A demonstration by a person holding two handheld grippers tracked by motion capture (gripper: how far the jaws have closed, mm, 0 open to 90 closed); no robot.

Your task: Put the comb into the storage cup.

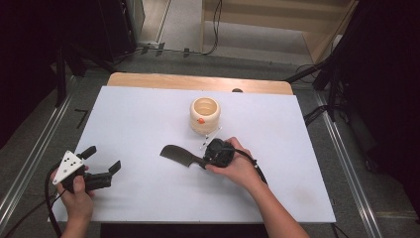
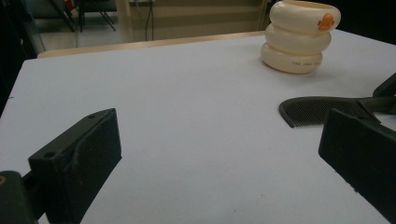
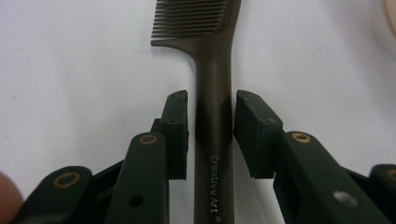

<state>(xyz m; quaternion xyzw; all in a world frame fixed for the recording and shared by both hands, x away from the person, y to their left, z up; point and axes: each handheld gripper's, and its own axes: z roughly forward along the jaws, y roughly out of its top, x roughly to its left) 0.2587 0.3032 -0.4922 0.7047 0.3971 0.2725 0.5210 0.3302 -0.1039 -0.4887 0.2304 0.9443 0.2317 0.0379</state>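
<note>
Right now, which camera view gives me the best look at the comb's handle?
The right gripper view: the handle runs up between the jaws, close enough to read its printed lettering. The high view shows the whole comb, small, handle end under the right gripper. The left gripper view shows mainly the teeth.

Overhead light is washing the white table [image 1: 148, 119] evenly; shadows staying soft and short. Room around it is sitting near black in the high view. Left claw's view is looking slightly soft, near parts blurring. Comb [image 3: 212, 107] is reading sharp up close, its handle catching a mild sheen.
</note>
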